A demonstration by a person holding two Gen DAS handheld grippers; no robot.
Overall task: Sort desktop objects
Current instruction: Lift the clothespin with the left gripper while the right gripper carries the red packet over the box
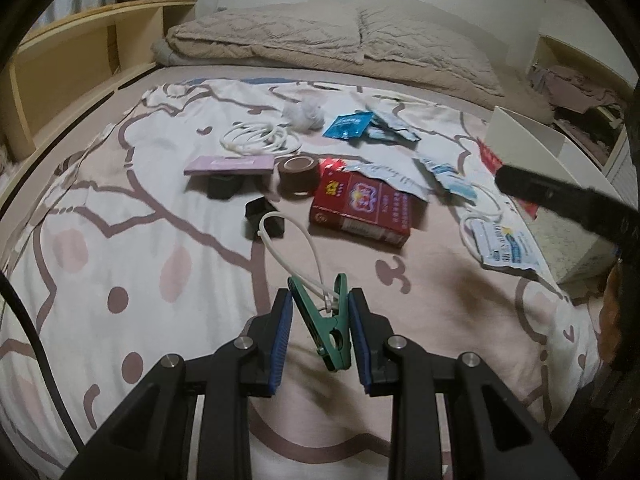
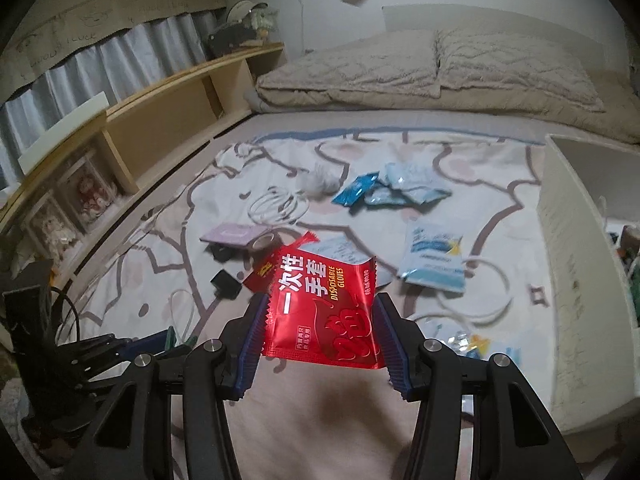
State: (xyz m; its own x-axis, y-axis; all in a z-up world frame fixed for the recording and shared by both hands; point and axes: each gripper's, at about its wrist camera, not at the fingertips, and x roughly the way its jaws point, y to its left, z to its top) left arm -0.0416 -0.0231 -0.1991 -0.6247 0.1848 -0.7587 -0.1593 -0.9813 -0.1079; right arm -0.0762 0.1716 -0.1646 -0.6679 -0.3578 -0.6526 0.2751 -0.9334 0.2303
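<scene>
Clamped between the blue pads of the left gripper [image 1: 320, 332] is a green clothes peg [image 1: 329, 326], with a looped white cable [image 1: 294, 248] caught in it, above the patterned bedsheet [image 1: 140, 240]. "DISPOSABLE GLOVES" is printed on the red sachet [image 2: 326, 308] gripped at both edges by the right gripper [image 2: 320, 320]. Beyond, a red box [image 1: 362, 210] lies beside brown tape [image 1: 298, 174].

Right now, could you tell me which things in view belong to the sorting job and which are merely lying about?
In hand:
left gripper holding the green clip
right gripper holding the red glove packet
white bin

To sort on the bed:
red box
tape roll
white cable coil

Lying about:
pillows
wooden shelf
</scene>
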